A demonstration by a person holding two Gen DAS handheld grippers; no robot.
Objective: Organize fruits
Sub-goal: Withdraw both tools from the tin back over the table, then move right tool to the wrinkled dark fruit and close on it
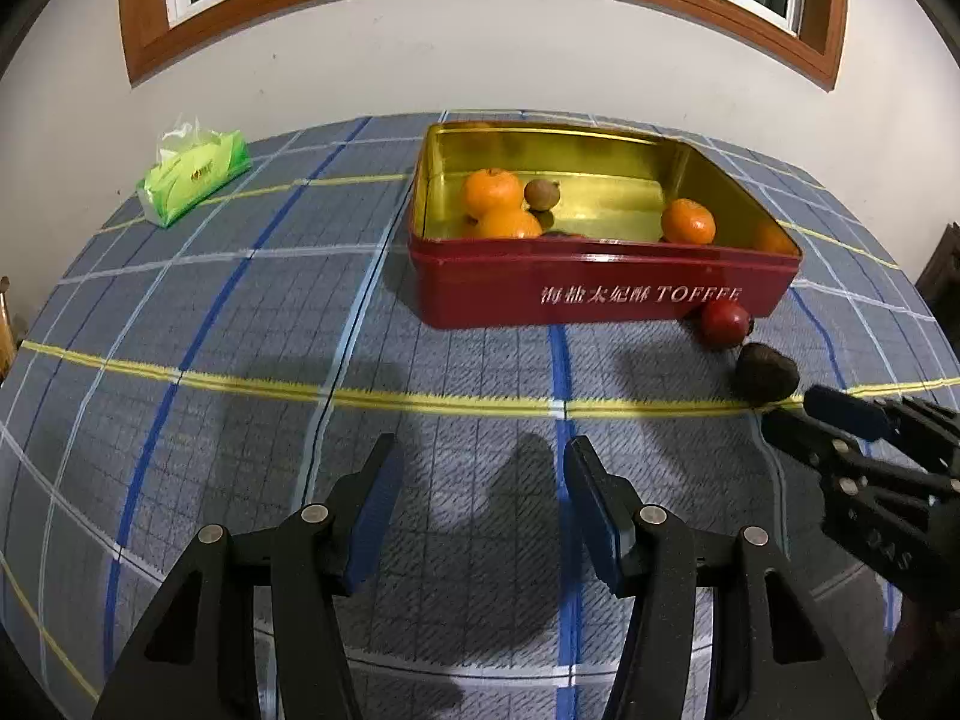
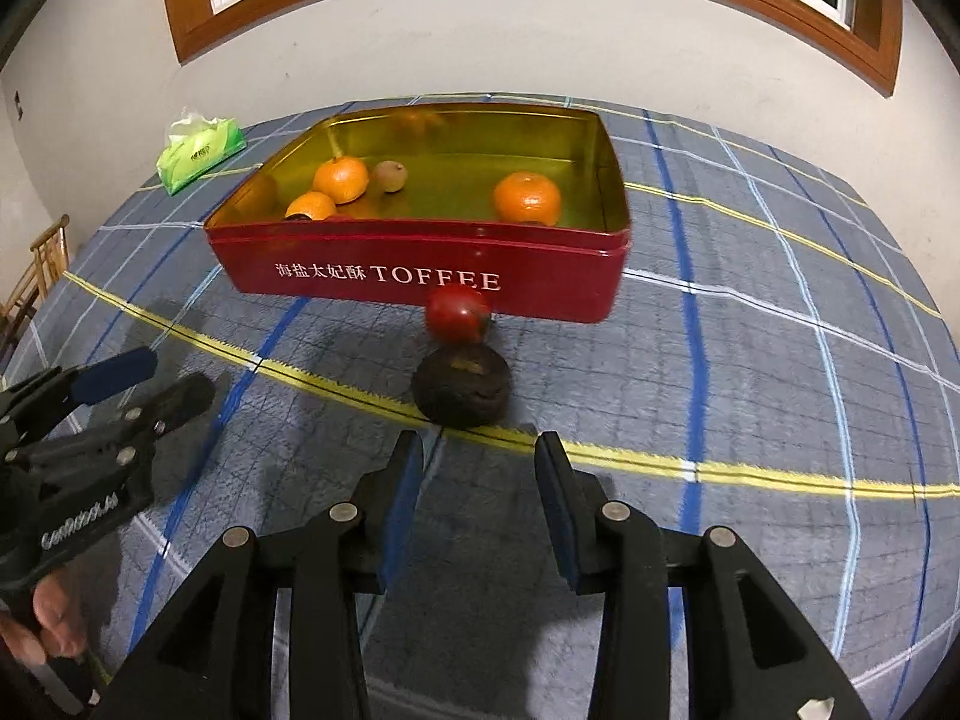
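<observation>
A red toffee tin [image 1: 468, 282] [image 2: 252, 264] with a gold inside holds three oranges [image 1: 492, 189] [image 2: 527, 198] and a small brown fruit [image 1: 542, 194] [image 2: 390, 175]. On the cloth in front of the tin lie a red fruit [image 1: 726, 321] [image 2: 457, 315] and a dark brown fruit [image 1: 767, 372] [image 2: 462, 390]. My right gripper [image 2: 480, 444] [image 1: 792, 411] is open and empty, its tips just short of the dark fruit. My left gripper [image 1: 480, 450] [image 2: 180, 378] is open over bare cloth, left of both loose fruits, with nothing between its fingers.
A checked blue-grey cloth [image 1: 240, 330] covers the table. A green tissue pack [image 1: 195, 177] [image 2: 201, 153] lies at the back left. A wall with a wood-framed window stands behind the table. A wooden chair [image 2: 36, 276] shows past the left edge. A hand [image 2: 48, 618] holds the left gripper.
</observation>
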